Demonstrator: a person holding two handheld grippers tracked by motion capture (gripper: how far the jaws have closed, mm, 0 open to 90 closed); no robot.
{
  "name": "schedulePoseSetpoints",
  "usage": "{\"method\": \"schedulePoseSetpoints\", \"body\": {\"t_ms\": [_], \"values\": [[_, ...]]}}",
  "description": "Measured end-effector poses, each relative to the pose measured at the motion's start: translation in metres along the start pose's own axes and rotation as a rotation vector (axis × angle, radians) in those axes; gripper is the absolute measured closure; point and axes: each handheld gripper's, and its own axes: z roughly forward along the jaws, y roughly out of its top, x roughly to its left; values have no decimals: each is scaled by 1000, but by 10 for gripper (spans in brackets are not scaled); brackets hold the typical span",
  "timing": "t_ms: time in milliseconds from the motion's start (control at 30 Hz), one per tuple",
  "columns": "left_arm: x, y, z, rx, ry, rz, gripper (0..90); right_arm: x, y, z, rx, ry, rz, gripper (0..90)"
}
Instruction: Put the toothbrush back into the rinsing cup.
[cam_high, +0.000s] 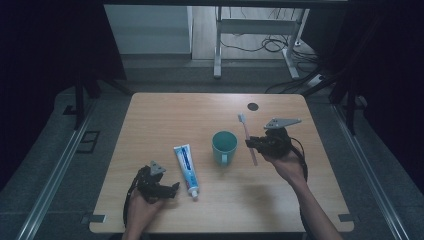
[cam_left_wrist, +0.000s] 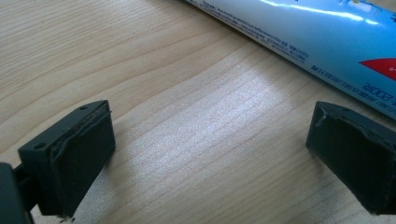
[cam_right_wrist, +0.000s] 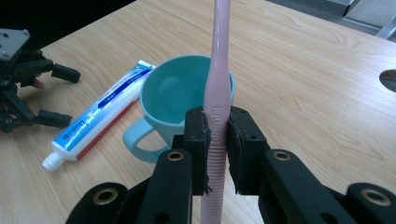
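My right gripper (cam_high: 251, 144) pinches the pink toothbrush (cam_high: 247, 136) just right of the teal cup (cam_high: 224, 146); my left gripper (cam_high: 170, 189) sits beside the toothpaste (cam_high: 186, 170).

The toothbrush (cam_right_wrist: 218, 84) is pale pink with a ribbed handle, and the cup (cam_right_wrist: 180, 100) behind it is plain teal inside and out. The toothpaste tube (cam_high: 187, 167) is light blue and white with a red stripe, dark print and a white cap. Both grippers, left (cam_high: 167, 192) and right (cam_high: 252, 144), are black with grey plates, on a light wood-grain table (cam_high: 165, 115) with 1 dark round hole.
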Motion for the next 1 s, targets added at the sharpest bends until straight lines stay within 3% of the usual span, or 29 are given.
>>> {"method": "schedulePoseSetpoints", "body": {"t_ms": [1000], "values": [[0,0,0,3,-1,4,12,5,31,18,-39,24,3,783]]}}
